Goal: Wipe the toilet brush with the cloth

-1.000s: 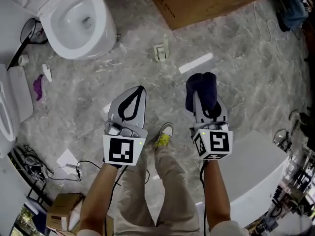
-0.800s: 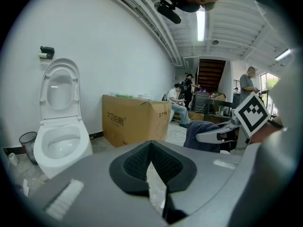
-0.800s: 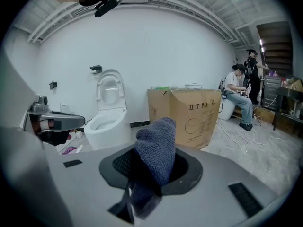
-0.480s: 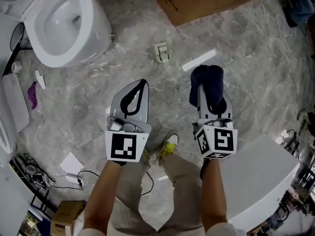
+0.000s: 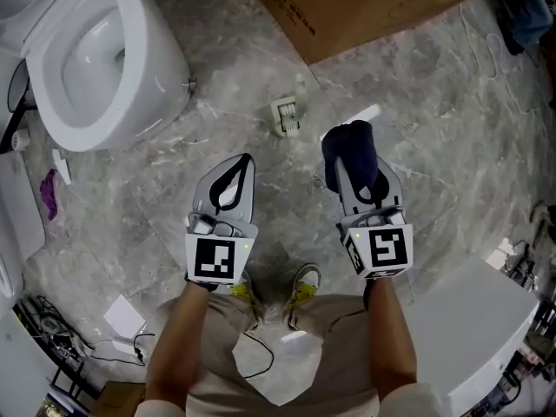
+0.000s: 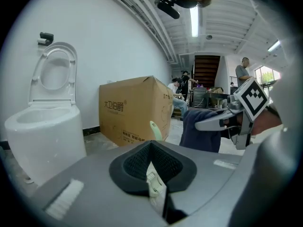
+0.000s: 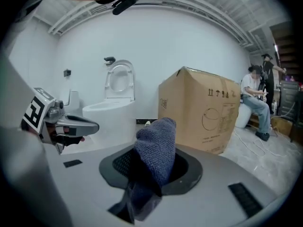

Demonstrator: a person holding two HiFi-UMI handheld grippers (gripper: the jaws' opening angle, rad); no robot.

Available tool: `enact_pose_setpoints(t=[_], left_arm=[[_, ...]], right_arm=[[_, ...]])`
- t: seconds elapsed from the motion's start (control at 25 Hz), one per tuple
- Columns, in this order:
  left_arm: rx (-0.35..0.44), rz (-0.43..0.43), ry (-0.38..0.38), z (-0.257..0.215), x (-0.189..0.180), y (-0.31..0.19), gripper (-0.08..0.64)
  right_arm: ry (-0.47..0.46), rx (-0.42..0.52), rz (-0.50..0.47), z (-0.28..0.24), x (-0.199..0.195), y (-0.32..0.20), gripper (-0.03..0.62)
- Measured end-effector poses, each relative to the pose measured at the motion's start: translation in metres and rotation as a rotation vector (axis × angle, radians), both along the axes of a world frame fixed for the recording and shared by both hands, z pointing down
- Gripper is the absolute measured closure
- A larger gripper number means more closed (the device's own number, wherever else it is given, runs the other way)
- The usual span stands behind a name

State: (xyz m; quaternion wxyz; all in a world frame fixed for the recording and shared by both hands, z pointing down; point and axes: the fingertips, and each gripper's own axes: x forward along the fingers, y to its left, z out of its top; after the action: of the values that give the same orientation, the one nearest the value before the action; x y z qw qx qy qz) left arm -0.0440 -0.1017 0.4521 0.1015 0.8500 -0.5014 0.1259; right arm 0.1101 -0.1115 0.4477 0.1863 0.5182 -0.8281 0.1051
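A pale green and white toilet brush [image 5: 288,111] lies on the grey marble floor, ahead of and between both grippers. In the left gripper view a pale green part of the brush [image 6: 155,130] rises just beyond the jaw tips. My left gripper [image 5: 247,158] hangs above the floor short of the brush, its jaws shut with nothing between them. My right gripper [image 5: 346,165] is shut on a dark blue cloth [image 5: 356,146], and the bunched cloth [image 7: 156,148] stands up over the jaw tips. The two grippers are level, side by side.
A white toilet [image 5: 95,59] with its seat raised stands at the far left. A large cardboard box [image 5: 365,7] lies beyond the brush. A white strip [image 5: 365,113] lies on the floor near the cloth. A white fixture [image 5: 473,320] fills the lower right; cables trail at lower left.
The person has stepped forward, and both feet now stand side by side. The brush sits nearer to the grippers. The jaws and the cloth have kept their state.
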Motion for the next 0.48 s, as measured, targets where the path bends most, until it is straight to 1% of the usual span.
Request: enact_pose_setpoints(t=[0.08, 0.2, 0.24, 0.36, 0.4, 0.48], left_arm=[[0.004, 0.035, -0.016, 0.018, 0.0, -0.003, 0.558], [0.038, 0.104, -0.078, 0.036, 0.002, -0.008, 0.558], [0.049, 0.107, -0.077, 0.036, 0.001, -0.012, 0.558], [0.083, 0.088, -0.028, 0.031, 0.0, -0.028, 0.558], [0.104, 0.093, -0.028, 0.03, 0.001, -0.031, 0.558], [0.149, 0.116, -0.052, 0.027, 0.003, -0.035, 0.558]], right_arm=[[0.032, 0.03, -0.031, 0.003, -0.001, -0.01, 0.469], [0.09, 0.073, -0.073, 0.005, 0.0, -0.023, 0.469], [0.103, 0.089, -0.077, 0.004, 0.002, -0.028, 0.469], [0.135, 0.135, -0.07, 0.004, 0.007, -0.041, 0.469], [0.143, 0.152, -0.071, 0.003, 0.007, -0.046, 0.469], [0.155, 0.185, -0.077, 0.001, 0.006, -0.053, 0.469]])
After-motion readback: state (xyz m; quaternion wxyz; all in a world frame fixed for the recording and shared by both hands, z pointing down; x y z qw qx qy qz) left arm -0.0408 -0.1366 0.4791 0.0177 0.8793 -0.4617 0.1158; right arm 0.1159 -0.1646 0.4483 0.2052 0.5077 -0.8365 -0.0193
